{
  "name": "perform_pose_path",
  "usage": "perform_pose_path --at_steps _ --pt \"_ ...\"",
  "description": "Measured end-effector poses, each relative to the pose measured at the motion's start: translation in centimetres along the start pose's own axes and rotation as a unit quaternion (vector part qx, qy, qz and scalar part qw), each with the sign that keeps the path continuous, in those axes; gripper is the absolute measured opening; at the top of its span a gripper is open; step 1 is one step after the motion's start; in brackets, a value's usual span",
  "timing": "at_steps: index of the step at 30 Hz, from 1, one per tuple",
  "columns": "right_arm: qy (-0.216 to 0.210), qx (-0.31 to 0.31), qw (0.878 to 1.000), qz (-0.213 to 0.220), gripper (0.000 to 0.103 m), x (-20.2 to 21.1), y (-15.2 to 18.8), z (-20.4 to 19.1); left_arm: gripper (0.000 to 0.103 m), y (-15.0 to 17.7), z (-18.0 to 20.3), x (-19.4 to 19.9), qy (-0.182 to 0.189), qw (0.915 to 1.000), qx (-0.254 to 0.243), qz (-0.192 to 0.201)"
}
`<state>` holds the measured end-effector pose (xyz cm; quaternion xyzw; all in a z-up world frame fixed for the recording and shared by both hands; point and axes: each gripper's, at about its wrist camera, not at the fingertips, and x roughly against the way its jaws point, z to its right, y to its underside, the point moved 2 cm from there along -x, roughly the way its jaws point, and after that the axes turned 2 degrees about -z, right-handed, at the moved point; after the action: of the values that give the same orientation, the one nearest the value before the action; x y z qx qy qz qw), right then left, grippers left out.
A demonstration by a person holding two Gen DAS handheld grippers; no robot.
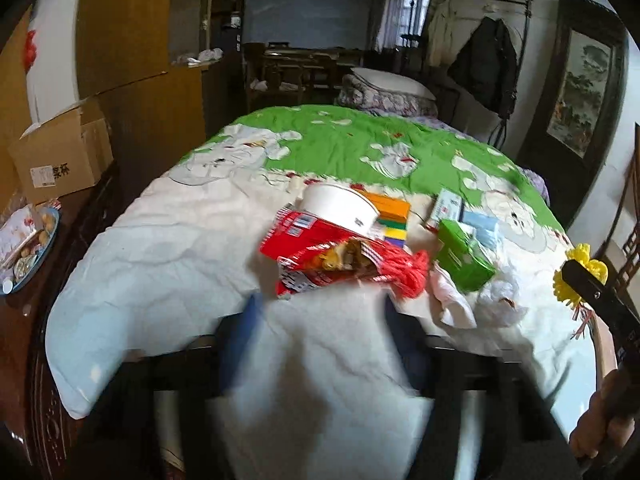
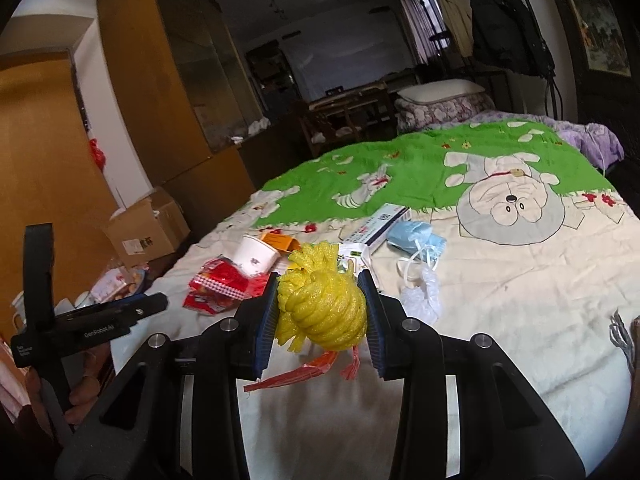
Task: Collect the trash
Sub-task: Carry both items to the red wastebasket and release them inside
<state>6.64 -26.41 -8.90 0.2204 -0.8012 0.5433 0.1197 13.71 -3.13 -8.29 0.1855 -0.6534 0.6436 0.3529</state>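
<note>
A: What's the biggest thing in view?

B: The bed (image 2: 520, 280), under a cream and green cartoon quilt. Along its left side run wooden wardrobes (image 2: 160, 80), with an open cardboard box (image 1: 60, 156) beside them.

A: And the trash?

B: Scattered near the middle of the quilt. A white paper cup (image 1: 340, 208) lies tipped against red snack wrappers (image 1: 316, 248), with a tangle of red netting (image 1: 408, 276) just beside them. To the right are a green carton (image 1: 464, 256), a crumpled white tissue (image 1: 452, 300), a blue face mask (image 2: 416, 240) and a long white box (image 2: 384, 220).

A: How is the right gripper (image 2: 322, 312) posed?

B: It points forward and slightly down over the near part of the bed, its blue pads (image 2: 268, 320) pressed on either side of a wad of yellow foam netting (image 2: 324, 304). A red-orange scrap hangs under the wad, clear of the quilt.

A: The left gripper (image 1: 320, 340)?

B: It tips more steeply toward the quilt, short of the red wrappers. Its fingers (image 1: 240, 344) are blurred, spread wide apart, with only bedding between them. In the right wrist view a hand (image 2: 80, 392) grips its handle at the bed's left edge.
</note>
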Motion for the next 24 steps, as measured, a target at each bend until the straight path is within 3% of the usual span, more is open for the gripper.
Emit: perform_pose_path --at_steps 2,7,11,13,14,17,24 --pt "0.001 -0.005 1.000 -0.002 0.040 0.2 0.1 0.2 0.097 -0.2 0.4 -0.7 -0.007 1.0000 0.003 0.004" --pt "0.007 -0.015 1.000 -0.009 0.040 -0.5 0.0 1.0 0.097 -1.7 1.6 -5.1 -0.027 0.9994 -0.015 -0.013" --pt "0.008 -0.014 1.000 -0.024 0.040 -1.8 0.0 1.3 0.097 -3.4 0.2 -9.3 -0.034 0.9988 0.012 -0.033" --pt "0.009 -0.015 0.999 -0.029 0.040 -2.3 0.1 1.5 0.092 -3.8 -0.7 -10.6 -0.020 0.9979 0.037 -0.049" --pt "0.009 -0.016 0.999 -0.030 0.040 -2.4 0.0 1.6 0.082 -3.9 -1.2 -11.0 0.000 0.9972 0.050 -0.056" --pt "0.008 -0.019 0.999 -0.031 0.040 -2.5 0.1 1.6 0.079 -3.7 -1.9 -9.4 0.012 0.9974 0.063 -0.034" --pt "-0.013 -0.011 1.000 -0.012 0.040 -0.4 -0.1 0.0 0.079 -2.9 -2.2 -1.1 -0.009 0.9987 0.042 0.027"
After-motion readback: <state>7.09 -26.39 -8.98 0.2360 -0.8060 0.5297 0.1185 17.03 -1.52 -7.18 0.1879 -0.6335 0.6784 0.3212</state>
